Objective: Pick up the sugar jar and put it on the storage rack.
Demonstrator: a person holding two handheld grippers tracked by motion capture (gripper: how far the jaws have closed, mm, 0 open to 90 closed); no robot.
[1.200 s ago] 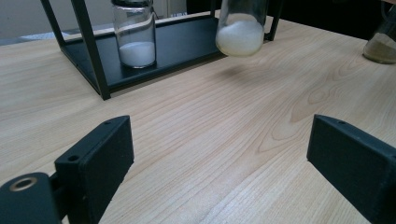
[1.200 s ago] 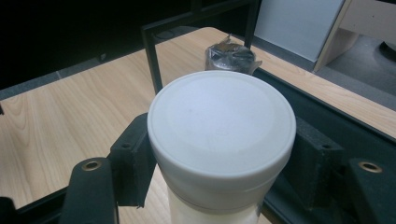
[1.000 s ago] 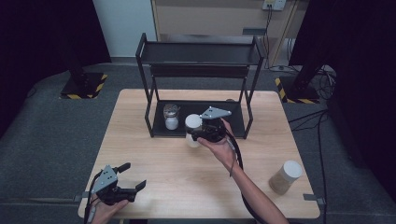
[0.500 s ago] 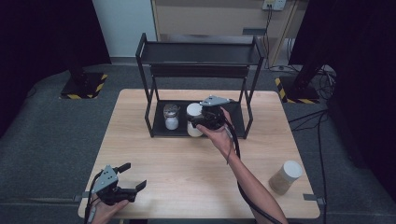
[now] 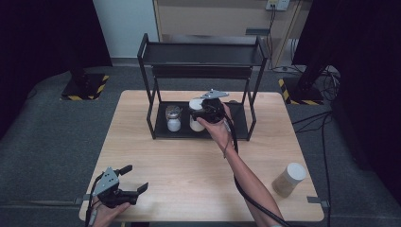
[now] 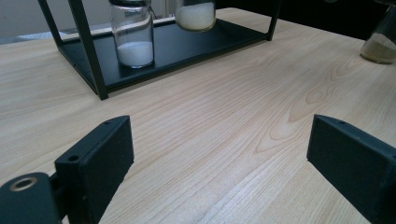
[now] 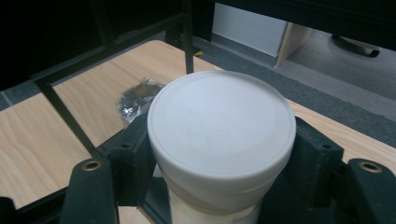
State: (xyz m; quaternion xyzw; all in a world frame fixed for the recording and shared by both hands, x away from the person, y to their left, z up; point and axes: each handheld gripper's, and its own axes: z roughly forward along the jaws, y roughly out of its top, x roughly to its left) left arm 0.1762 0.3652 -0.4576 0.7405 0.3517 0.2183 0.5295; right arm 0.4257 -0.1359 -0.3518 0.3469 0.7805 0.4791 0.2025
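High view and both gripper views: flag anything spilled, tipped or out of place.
Nothing spilled or tipped. One white-lidded jar stands alone near the table's right front corner, far from the rack where the right gripper holds another.

Grey carpet floor [image 5: 56,132], black curtains [image 5: 42,33], pale wall [image 5: 125,23].

The right gripper [image 5: 204,113] is held far forward on a stretched right forearm [image 5: 246,175], and its two jaws are closed tight on both sides of what it carries, with the grey plate on top. The left gripper [image 5: 130,182] stays low at the near left corner in the left hand [image 5: 106,213], and its jaws stand wide apart with nothing between them
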